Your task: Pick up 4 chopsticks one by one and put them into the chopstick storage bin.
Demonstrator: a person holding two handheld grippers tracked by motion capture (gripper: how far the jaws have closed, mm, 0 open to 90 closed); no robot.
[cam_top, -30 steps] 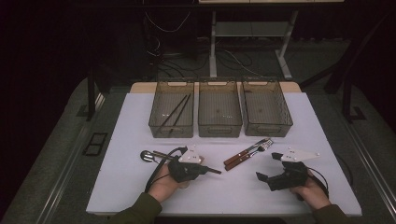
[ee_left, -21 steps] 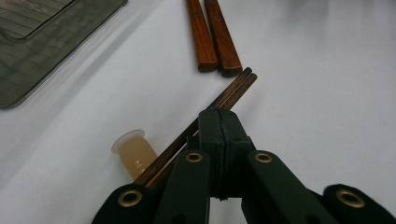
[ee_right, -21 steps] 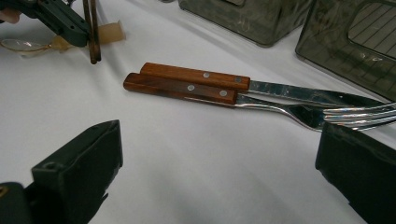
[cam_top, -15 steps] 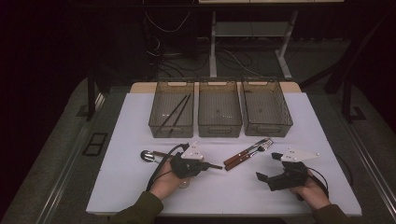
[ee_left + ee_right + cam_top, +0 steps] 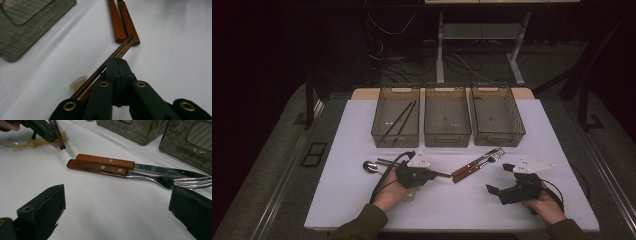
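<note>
The chopsticks (image 5: 110,61) are lying on the white table (image 5: 347,185), tips touching the wooden-handled knife (image 5: 105,160) and fork (image 5: 100,168) — the left gripper (image 5: 117,65) is clamping them, while the right gripper (image 5: 498,180) is gaping wide nearby.

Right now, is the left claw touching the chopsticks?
Touching. The left gripper view shows the left claw shut on the chopsticks, jaws pressed together around them, their tips reaching the wooden knife handle.
</note>
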